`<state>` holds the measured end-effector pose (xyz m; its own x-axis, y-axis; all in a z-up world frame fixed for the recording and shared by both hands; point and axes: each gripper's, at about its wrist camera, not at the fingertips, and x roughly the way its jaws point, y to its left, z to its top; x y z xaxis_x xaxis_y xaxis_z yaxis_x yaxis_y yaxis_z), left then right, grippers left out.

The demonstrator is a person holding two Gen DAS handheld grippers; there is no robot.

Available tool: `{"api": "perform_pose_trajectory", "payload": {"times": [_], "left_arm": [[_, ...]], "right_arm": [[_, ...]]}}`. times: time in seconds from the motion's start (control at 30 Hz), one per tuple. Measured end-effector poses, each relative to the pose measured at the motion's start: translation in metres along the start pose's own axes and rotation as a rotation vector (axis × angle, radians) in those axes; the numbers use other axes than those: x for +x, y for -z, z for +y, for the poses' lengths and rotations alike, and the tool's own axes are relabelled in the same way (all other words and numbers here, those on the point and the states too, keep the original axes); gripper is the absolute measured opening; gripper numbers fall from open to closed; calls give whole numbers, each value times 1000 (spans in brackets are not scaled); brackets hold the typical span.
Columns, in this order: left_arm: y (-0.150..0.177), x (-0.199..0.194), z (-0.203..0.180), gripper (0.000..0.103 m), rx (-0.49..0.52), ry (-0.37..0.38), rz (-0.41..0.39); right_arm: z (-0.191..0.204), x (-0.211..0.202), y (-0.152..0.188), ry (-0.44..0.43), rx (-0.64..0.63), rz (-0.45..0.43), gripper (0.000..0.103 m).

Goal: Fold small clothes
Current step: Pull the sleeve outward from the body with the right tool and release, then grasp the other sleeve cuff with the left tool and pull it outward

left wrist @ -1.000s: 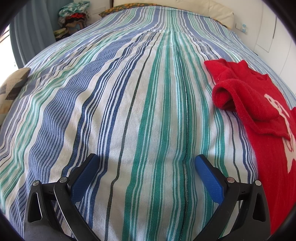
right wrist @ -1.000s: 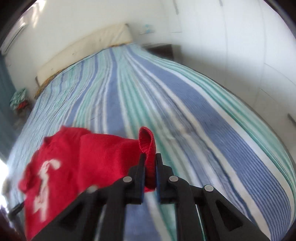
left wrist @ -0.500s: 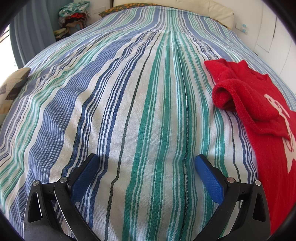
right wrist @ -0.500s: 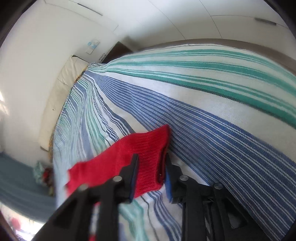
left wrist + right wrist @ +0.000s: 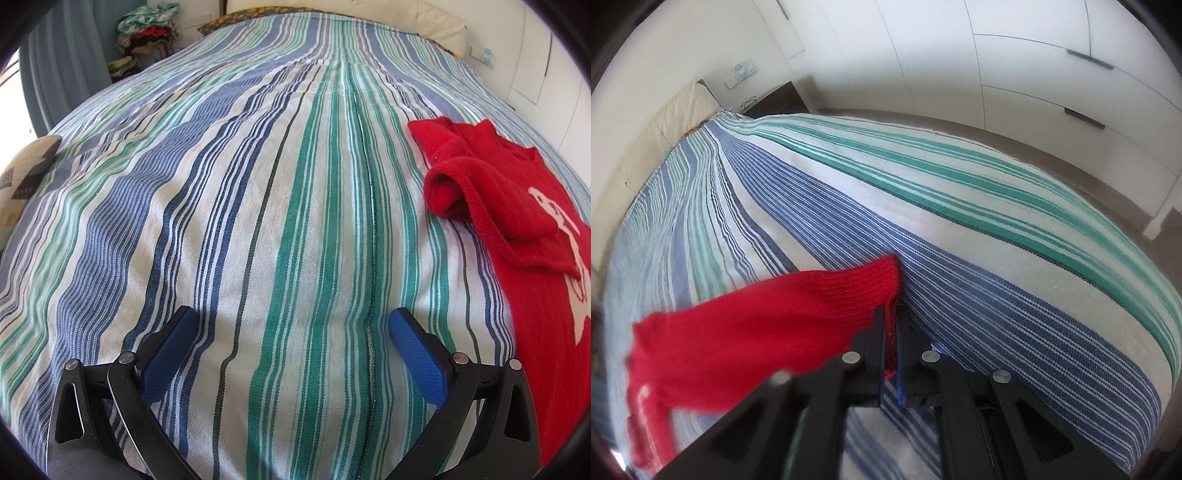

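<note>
Left wrist view: a bed covered by a striped bedspread (image 5: 280, 206) in white, blue and green fills the frame. At the far left edge a patterned cushion (image 5: 26, 177) rests on the bed, and a heap of clothes (image 5: 147, 33) sits beyond the bed's far left corner. At the bottom, the left gripper (image 5: 291, 332) hovers over bare bedspread with its blue-padded fingers (image 5: 170, 347) spread wide and nothing between them. To the right lies a red sweater (image 5: 517, 206) with a white motif, spread on the bedspread along the right edge, one sleeve bunched and folded across its front. A pale headboard (image 5: 436, 22) runs along the top.

Right wrist view: the red sweater (image 5: 768, 332) stretches from the lower left toward the centre, its ribbed sleeve cuff lifted off the bedspread (image 5: 960, 236). The right gripper (image 5: 891, 325) has just closed, its fingers (image 5: 875, 332) pinching the cuff edge, red fabric visible between them. White wardrobe doors (image 5: 1034, 66) fill the upper right.
</note>
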<state>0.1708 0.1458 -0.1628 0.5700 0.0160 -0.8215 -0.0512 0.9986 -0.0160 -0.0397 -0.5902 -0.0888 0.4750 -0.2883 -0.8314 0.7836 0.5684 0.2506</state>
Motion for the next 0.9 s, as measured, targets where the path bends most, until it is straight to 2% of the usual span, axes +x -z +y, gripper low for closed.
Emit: {"api": "perform_pose_trajectory", "payload": {"times": [0.03,0.1,0.17,0.23,0.3,0.33,0.4,0.47,0.53,0.6,0.67,0.7,0.77,0.83,0.87,0.9], "left_arm": [[-1,2,-1,103,3,-5,9],[-1,1,-2,103,9,-12,7],[-4,2,0,103,7,-5,42],[-9,-5,0,102,18,-6,90],[-8,-27,-4,97,26,-31,75],[-6,-44,-12,96,53,-19,37],[-2,-81,-40,97,159,84,-90],[-2,-103,-84,97,342,164,-169],[-3,-108,-137,97,550,174,-189],[-3,-104,-187,97,739,183,-222],[-3,-89,-227,95,899,174,-213],[-3,-79,-243,87,962,155,-200],[-3,-57,-266,81,1042,101,-163],[-8,-37,-275,78,1044,66,-118],[-12,-28,-276,71,1021,67,-89],[-17,-21,-275,54,986,87,-53]], "right_arm": [[1,0,0,5,-7,0,4],[0,-2,-1,-24,-5,5,15],[-2,-7,-4,-87,3,26,48],[-3,-31,-6,-86,-3,-8,65],[0,-68,-5,-64,-50,-70,68],[4,-87,-1,-48,-104,-94,68],[16,-124,16,-3,-246,-154,73],[29,-155,45,22,-377,-231,85],[37,-174,81,-8,-468,-283,95],[51,-181,100,-8,-557,-306,95],[65,-181,109,30,-623,-328,95],[63,-178,113,43,-639,-316,95],[67,-171,112,44,-660,-281,95],[65,-169,111,31,-652,-268,95],[65,-168,109,25,-646,-261,95],[63,-167,108,21,-642,-253,95]]}}
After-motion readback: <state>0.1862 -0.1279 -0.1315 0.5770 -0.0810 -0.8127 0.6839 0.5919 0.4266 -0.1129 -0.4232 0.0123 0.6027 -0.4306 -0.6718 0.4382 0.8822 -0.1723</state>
